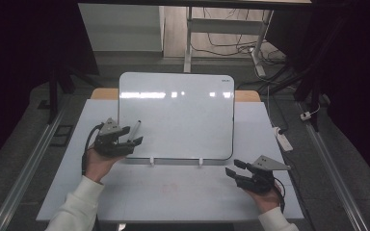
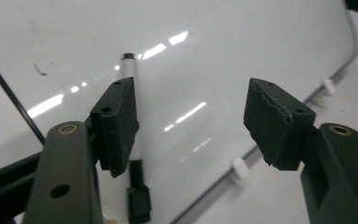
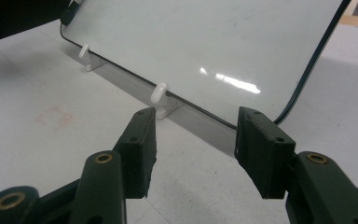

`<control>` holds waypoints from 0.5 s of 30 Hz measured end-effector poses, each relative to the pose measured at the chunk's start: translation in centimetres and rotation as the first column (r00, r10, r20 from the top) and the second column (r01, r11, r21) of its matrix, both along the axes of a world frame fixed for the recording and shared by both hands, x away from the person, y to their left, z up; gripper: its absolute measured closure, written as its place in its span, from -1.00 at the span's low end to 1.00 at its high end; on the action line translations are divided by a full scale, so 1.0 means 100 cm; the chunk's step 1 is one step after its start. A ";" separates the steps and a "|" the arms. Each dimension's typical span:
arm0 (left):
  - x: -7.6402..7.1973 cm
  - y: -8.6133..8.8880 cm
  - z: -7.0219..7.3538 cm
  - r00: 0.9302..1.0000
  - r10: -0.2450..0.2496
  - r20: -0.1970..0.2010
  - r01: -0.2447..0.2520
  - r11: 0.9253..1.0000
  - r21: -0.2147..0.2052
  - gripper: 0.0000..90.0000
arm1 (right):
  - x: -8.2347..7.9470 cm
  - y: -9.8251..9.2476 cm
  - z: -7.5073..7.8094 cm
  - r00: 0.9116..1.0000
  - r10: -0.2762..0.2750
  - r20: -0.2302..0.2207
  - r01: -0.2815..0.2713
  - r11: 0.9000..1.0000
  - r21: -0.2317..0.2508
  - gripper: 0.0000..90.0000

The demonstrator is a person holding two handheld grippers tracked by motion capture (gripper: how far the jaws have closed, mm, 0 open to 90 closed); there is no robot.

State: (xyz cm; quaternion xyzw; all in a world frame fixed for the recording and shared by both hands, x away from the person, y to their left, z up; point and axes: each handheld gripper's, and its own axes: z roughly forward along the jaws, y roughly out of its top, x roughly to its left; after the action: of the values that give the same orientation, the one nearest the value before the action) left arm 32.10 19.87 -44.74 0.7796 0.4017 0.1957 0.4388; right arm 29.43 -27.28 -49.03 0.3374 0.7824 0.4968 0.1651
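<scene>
White marker beside left gripper

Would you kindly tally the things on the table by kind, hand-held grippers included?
Whiteboard: 1
Marker pen: 1, lying on the whiteboard
White support pegs: 2
Hand-held grippers: 2, left and right, both open with nothing between the jaws
Total: 6

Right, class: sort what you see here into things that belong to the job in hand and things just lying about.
In the job:
- marker, lying on the whiteboard
- whiteboard on its white stand clips
- left gripper, jaws open beside the marker
- right gripper, open, holding nothing

Lying about:
- power strip beside the table
- cables on the floor behind
</scene>
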 end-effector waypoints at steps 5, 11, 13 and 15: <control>-0.018 0.004 -0.003 0.999 -0.045 -0.024 0.045 0.999 -0.016 -0.30 | -0.001 -0.001 0.002 1.000 0.001 0.031 0.000 1.000 -0.025 0.03; -0.044 0.017 -0.013 0.997 -0.053 -0.058 0.050 0.998 -0.046 -0.40 | -0.004 -0.004 0.001 0.998 0.009 0.068 -0.005 0.998 -0.063 -0.01; -0.053 0.023 -0.018 0.996 -0.051 -0.069 0.047 0.997 -0.062 -0.45 | -0.005 -0.007 0.001 0.997 0.011 0.080 -0.005 0.998 -0.069 -0.03; -0.060 0.029 -0.024 0.995 -0.048 -0.082 0.041 0.996 -0.081 -0.48 | -0.006 -0.010 0.000 0.996 0.005 0.086 0.002 0.997 -0.073 -0.04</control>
State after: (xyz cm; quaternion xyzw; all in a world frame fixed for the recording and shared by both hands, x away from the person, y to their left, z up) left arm 26.06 22.80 -47.15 0.7779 0.4097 0.1368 0.4564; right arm 28.80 -28.30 -49.06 0.3088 0.7924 0.4820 0.2105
